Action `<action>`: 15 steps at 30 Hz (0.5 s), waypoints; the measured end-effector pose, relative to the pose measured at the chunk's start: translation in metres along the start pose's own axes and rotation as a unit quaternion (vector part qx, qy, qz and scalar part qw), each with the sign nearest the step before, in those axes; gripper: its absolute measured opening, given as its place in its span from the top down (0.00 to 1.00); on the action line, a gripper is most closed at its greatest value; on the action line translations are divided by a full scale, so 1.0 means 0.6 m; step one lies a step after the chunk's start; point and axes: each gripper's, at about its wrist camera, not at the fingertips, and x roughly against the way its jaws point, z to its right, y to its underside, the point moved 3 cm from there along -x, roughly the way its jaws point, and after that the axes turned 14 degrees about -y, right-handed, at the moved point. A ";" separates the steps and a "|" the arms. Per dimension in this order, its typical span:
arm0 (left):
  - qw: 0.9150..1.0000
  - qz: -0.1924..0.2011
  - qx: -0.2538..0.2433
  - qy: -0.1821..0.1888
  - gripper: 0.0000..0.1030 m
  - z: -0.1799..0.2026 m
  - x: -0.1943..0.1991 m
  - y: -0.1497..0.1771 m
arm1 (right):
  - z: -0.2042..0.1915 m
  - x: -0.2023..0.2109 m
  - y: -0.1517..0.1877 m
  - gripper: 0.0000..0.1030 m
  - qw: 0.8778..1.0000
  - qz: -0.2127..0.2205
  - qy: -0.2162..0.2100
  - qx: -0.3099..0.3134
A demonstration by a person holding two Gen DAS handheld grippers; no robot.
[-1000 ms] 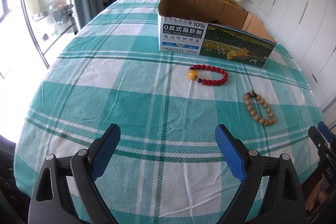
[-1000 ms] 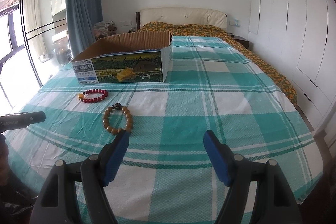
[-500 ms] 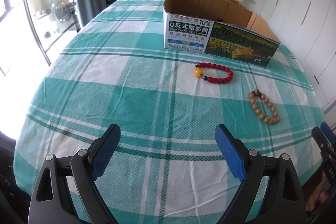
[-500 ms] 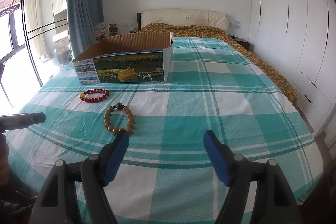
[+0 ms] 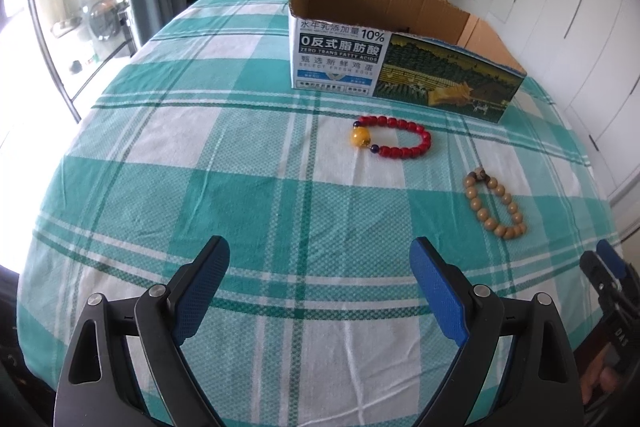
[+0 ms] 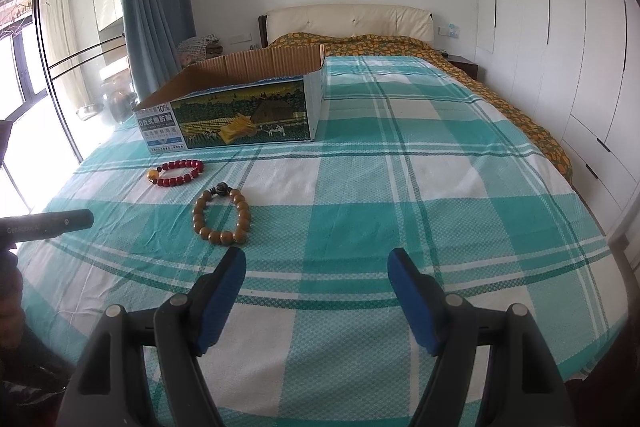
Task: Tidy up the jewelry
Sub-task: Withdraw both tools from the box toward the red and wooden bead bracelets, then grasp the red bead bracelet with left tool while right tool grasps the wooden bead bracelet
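Both grippers hang over the checked bedspread (image 5: pixel 248 187) with nothing between their fingers: the left gripper (image 5: pixel 320 291) has its jaws spread wide and empty at the bottom of its own view, and the right gripper (image 6: pixel 316 295) likewise stands released.

The red bracelet (image 5: pixel 394 137) lies flat at the centre of the left view, just in front of the open cardboard box (image 5: pixel 404 67) in the upper middle. The wooden bracelet (image 6: pixel 222 217) lies left of centre in the right view, just above the right gripper's left finger.

Picking up is likely the step in hand. To do it well, lower one finger inside the loop and one outside, pinch a single strand of beads, lift straight, then carry it over the box rim. Beads roll, so close slowly and avoid catching the cloth.
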 end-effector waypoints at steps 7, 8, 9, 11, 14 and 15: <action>1.000 0.004 -0.006 0.014 0.10 0.022 -0.054 -0.090 | -0.011 -0.010 0.002 0.27 1.000 -0.012 -0.012 0.009; 1.000 -0.001 -0.008 0.014 0.10 0.028 -0.067 -0.099 | -0.013 -0.011 0.001 0.27 1.000 -0.014 -0.014 0.010; 1.000 -0.005 -0.009 0.011 0.10 0.031 -0.078 -0.106 | -0.014 -0.012 -0.001 0.27 1.000 -0.016 -0.018 0.011; 1.000 -0.008 -0.014 -0.003 0.10 0.042 -0.102 -0.117 | -0.017 -0.016 -0.008 0.27 0.999 -0.019 -0.029 0.015; 0.999 -0.017 -0.024 -0.028 0.12 0.053 -0.131 -0.125 | -0.020 -0.031 -0.031 0.27 0.998 -0.031 -0.045 0.023; 0.999 -0.019 -0.029 -0.036 0.14 0.056 -0.138 -0.125 | -0.020 -0.039 -0.040 0.27 0.998 -0.036 -0.050 0.025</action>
